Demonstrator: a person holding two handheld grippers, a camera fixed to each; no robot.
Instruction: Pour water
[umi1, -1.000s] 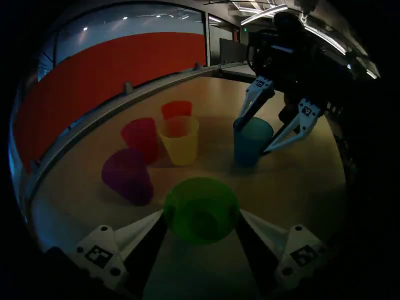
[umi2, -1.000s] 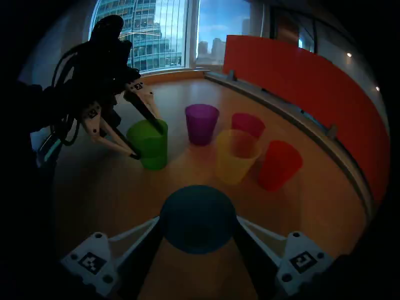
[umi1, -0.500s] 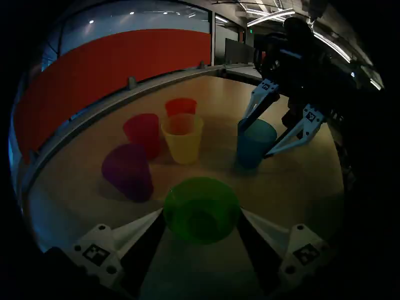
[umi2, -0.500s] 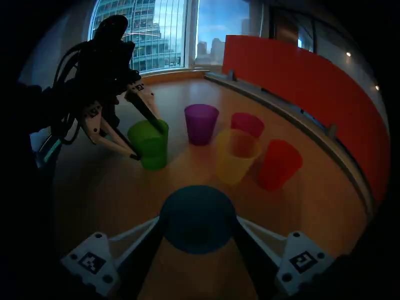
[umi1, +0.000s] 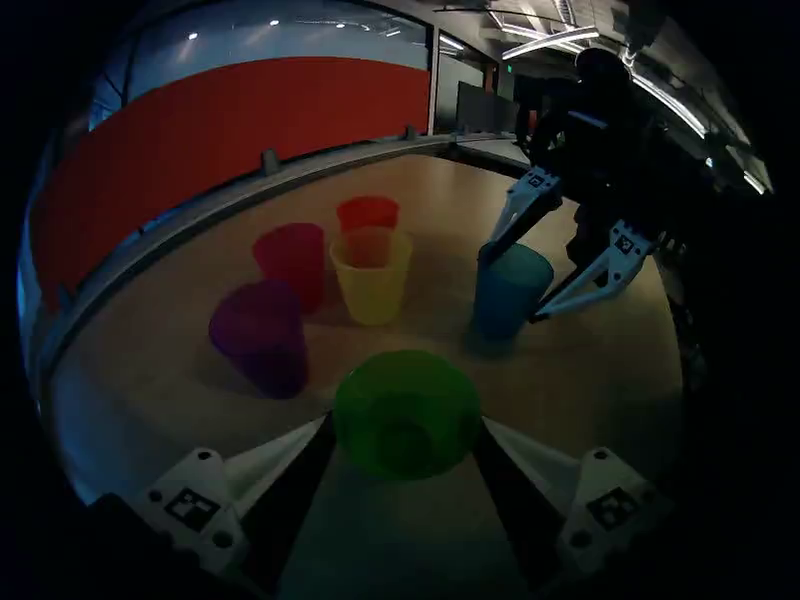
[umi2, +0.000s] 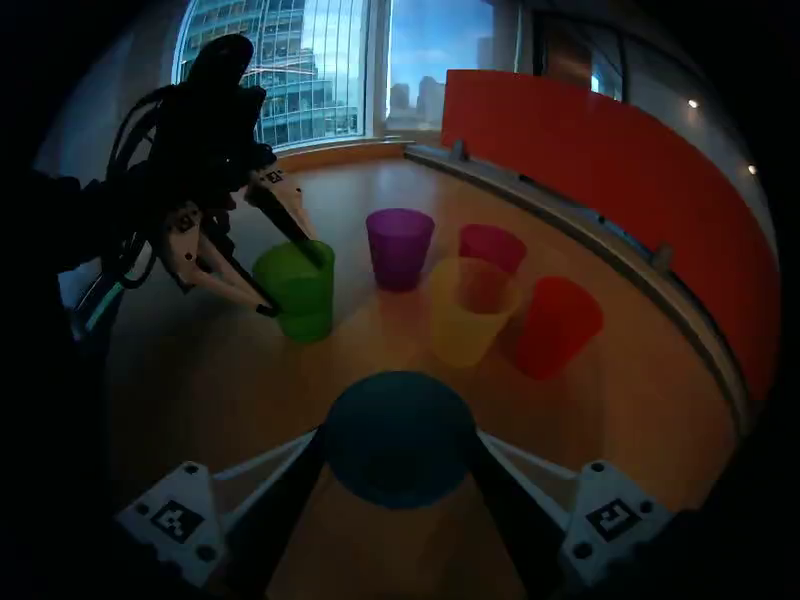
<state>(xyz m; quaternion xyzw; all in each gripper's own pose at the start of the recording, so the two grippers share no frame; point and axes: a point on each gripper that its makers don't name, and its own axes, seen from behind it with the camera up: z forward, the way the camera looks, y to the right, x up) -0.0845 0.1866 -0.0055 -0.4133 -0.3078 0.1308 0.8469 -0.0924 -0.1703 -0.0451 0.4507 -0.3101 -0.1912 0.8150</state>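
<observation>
Very little is changing over the last second. You are keeping the left gripper (umi1: 405, 428) clamped on the green cup (umi1: 405, 405), both fingers pressing its sides. The right gripper (umi2: 398, 438) is likewise staying clamped on the blue cup (umi2: 398, 425). In the left gripper view the loose cups are drifting slightly to the right, so you appear to be turning or easing that hand a touch. In the right gripper view the green cup is sitting in the same spot, its base apparently still on the table (umi2: 620, 400). Judging from that, the grasps are settling and neither cup is tipping yet, so the pour itself is still ahead of you. I cannot tell whether either held cup has water in it.

Counting what you are working with:

- **Cups:** six, one of each colour. You are holding the green and the blue near to you. The other four are standing loose in a cluster farther out:
  - the purple cup (umi1: 262, 335), nearest and leftmost in the left gripper view;
  - the pink cup (umi1: 292, 262), behind the purple one;
  - the yellow cup (umi1: 373, 280), right of the pink one;
  - the red cup (umi1: 367, 212), just behind the yellow one.
- **Grippers:** two.
- **Table:** one, with a red wall panel (umi1: 200, 130) running along its far edge.
</observation>
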